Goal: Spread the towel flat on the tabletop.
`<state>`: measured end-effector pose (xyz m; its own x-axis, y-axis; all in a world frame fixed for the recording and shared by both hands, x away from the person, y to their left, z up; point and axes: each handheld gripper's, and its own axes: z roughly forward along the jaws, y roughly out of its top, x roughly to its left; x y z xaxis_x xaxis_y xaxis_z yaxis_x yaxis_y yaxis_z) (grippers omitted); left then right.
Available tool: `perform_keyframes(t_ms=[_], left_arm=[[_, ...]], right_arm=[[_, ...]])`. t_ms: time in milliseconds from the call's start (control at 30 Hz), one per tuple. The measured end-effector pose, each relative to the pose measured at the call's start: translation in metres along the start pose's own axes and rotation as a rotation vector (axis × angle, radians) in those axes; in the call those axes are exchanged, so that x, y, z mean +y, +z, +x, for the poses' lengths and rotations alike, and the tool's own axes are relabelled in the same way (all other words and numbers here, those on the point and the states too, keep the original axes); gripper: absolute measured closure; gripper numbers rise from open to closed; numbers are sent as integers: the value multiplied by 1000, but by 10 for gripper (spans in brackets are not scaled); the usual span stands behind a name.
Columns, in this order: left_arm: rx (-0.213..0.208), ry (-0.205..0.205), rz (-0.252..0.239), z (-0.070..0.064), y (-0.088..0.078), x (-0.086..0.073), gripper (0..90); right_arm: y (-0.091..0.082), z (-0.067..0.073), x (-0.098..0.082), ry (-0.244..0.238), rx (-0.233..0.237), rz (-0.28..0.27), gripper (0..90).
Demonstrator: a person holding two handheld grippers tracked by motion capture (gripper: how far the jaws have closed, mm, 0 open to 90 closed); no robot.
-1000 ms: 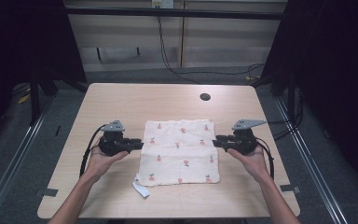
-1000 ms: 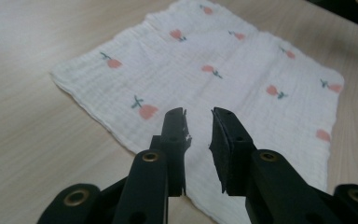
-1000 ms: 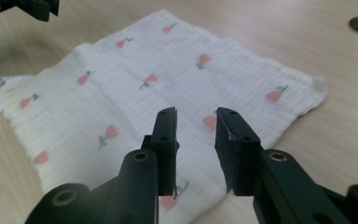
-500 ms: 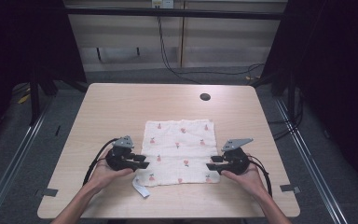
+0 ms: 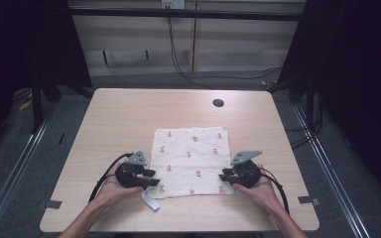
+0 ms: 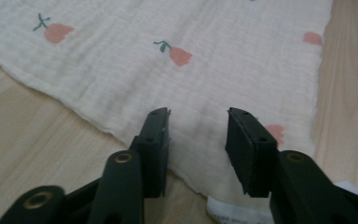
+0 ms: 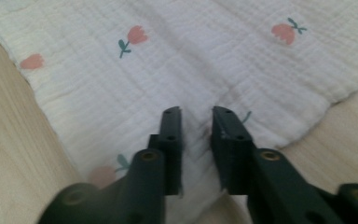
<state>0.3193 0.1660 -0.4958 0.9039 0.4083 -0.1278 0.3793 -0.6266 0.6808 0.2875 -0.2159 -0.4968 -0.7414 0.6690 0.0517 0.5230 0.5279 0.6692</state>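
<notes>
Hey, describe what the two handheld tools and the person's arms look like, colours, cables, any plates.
Both the left tool and the right tool are black, each with two flat black fingers and brass-coloured pivot pins, a grey three-cornered plate on top and a trailing black cable. The forearms show no sleeves.

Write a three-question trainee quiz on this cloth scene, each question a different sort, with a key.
1. True or false: the cloth lies spread flat on the table.
2. Which corners of the cloth are the left gripper and the right gripper at? A) the far corners B) the near corners C) its middle
3. What is printed on the cloth?

Key:
1. True.
2. B. Each gripper sits at a near corner with cloth between its jaws; the right jaws stand narrower. The left jaws have just been opening, the right closing.
3. Small pink flowers with green stems.
</notes>
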Motion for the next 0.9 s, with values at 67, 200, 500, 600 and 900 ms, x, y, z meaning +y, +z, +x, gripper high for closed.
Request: perform_keyframes(t_ms=[67,200,500,600,900], left_arm=[[15,20,12,-4,-1,0,686],[-1,16,14,-7,-5,-6,841],[-62,-18,17,-15,-16,-19,888],[-68,-27,12,-20,-18,-22,888],[-104,-26,19,-25,-23,-28,883]], right_arm=[[-1,0,-2,5,15,-7,841],[-5,3,-7,35,46,-11,890],[-12,20,-14,22,104,2,894],[-15,25,-17,19,113,3,894],[-21,32,-17,13,144,-3,864]])
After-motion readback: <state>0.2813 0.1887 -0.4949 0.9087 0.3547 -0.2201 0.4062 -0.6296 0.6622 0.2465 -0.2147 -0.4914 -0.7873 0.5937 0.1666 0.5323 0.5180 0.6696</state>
